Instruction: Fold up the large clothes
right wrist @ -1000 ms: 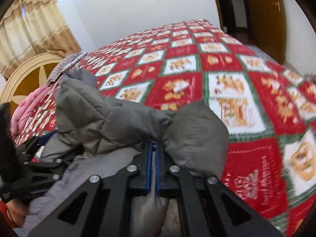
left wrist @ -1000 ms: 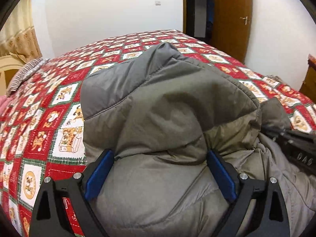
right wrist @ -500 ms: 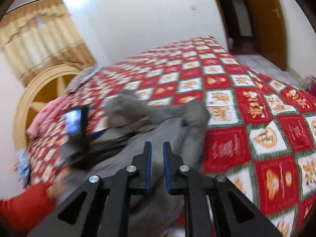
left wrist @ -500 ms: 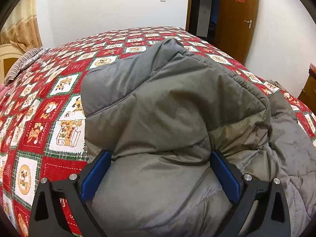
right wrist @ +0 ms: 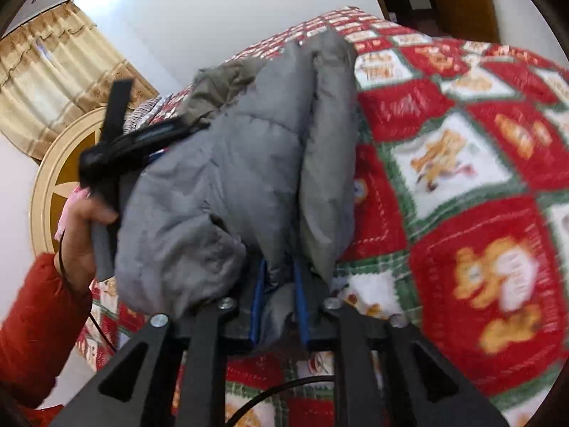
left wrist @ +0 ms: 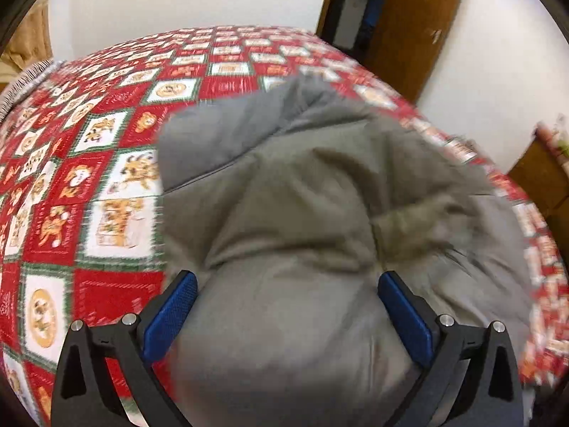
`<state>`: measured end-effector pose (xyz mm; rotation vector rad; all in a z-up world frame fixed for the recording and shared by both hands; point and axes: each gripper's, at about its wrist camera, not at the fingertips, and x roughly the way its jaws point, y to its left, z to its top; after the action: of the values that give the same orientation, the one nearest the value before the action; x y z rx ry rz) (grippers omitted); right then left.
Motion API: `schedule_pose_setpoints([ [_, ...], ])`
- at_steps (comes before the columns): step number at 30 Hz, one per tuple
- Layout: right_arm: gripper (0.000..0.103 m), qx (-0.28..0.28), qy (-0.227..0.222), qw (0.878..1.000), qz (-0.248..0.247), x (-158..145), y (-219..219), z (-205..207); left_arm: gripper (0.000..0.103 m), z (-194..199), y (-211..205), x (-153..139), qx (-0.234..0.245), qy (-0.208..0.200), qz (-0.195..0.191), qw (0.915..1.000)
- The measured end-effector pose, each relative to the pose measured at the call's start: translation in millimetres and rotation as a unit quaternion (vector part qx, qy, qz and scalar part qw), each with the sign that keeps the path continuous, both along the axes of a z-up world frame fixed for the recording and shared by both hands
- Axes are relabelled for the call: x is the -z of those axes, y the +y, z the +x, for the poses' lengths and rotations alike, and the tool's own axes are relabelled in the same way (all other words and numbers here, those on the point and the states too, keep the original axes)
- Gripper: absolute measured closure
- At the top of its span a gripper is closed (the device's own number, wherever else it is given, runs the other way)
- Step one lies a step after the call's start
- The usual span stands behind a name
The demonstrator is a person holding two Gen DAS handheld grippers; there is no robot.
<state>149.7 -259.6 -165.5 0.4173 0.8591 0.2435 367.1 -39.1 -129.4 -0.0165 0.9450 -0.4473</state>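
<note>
A grey padded jacket point(left wrist: 302, 213) lies bunched on a red patchwork bedspread point(left wrist: 71, 185). My left gripper point(left wrist: 288, 306) is open wide, with the jacket's bulk filling the space between its blue pads point(left wrist: 170, 316). In the right wrist view the jacket point(right wrist: 249, 163) hangs lifted off the bedspread point(right wrist: 462, 185). My right gripper point(right wrist: 279, 306) is nearly closed, with a fold of the jacket between its blue pads point(right wrist: 258, 299). The left gripper point(right wrist: 121, 149) shows at the jacket's far left, held by a hand in a red sleeve.
A wooden door point(left wrist: 412, 28) and white wall stand behind the bed. A wooden cabinet point(left wrist: 544, 178) is at the right. A round wooden headboard point(right wrist: 60, 178), curtains point(right wrist: 53, 71) and pink bedding lie at the left.
My right gripper has taken hold of the jacket's edge again and lifted it off the bed. The left view has shifted right and blurred, with its jaws still wide around the jacket.
</note>
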Motion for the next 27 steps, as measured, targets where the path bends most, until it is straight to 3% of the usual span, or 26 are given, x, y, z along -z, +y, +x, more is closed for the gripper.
schedule_pose_setpoints([
  [3, 0.068, 0.008, -0.042, 0.999, -0.03, -42.0, -15.7, -13.3, 0.001, -20.9, 54.1, -26.5, -0.027, -0.023, -0.062, 0.9974],
  [4, 0.048, 0.015, -0.057, 0.998, -0.035, -56.0, -20.6, -14.3, 0.001, -26.8, 74.7, -33.0, -0.044, -0.028, -0.087, 0.9948],
  [5, 0.021, 0.026, -0.072, 0.996, -0.038, -70.3, -25.3, -13.3, 0.001, -29.1, 85.4, -35.6, -0.056, -0.028, -0.102, 0.9928],
  [7, 0.001, 0.031, -0.1, 0.994, -0.025, -89.1, -31.5, -3.9, 0.001, -31.7, 106.0, -36.0, -0.082, -0.015, -0.141, 0.9866],
  [9, 0.0, 0.02, -0.099, 0.995, -0.003, -95.5, -31.5, 19.5, 0.001, -29.8, 107.1, -27.4, -0.084, 0.007, -0.158, 0.9839],
  [10, 0.0, 0.012, -0.078, 0.997, -0.003, -89.0, -26.6, 41.7, 0.001, -28.7, 101.4, -20.2, -0.078, 0.014, -0.16, 0.984],
  [13, 0.0, 0.032, -0.038, 0.998, -0.037, -57.1, -23.2, 80.1, 0.001, -28.1, 81.7, 0.8, -0.059, 0.033, -0.139, 0.988],
  [15, 0.0, 0.041, -0.014, 0.999, -0.03, -27.1, -28.7, 99.9, 0.001, -27.5, 81.2, 12.3, -0.048, 0.048, -0.15, 0.9864],
  [18, 0.001, 0.023, 0.007, 1.0, 0.003, 5.5, -37.7, 119.4, 0.001, -22.8, 86.5, 28.5, -0.028, 0.08, -0.22, 0.9718],
  [19, 0.001, 0.017, 0.014, 0.999, 0.027, 12.7, -41.3, 121.7, 0.001, -19.2, 84.7, 37.1, -0.014, 0.1, -0.248, 0.9635],
  [21, 0.002, 0.009, -0.01, 1.0, -0.001, 6.1, -32.4, 118.8, 0.001, -15.1, 78.0, 49.8, 0.014, 0.133, -0.291, 0.9474],
  [23, 0.006, -0.031, 0.015, 0.999, 0.036, 11.3, -19.4, 121.3, 0.001, -15.7, 73.6, 48.3, 0.041, 0.119, -0.297, 0.9467],
  [27, 0.005, -0.05, -0.001, 0.999, 0.002, 3.2, -12.1, 116.6, 0.001, -10.0, 67.3, 49.5, 0.082, 0.12, -0.297, 0.9436],
])
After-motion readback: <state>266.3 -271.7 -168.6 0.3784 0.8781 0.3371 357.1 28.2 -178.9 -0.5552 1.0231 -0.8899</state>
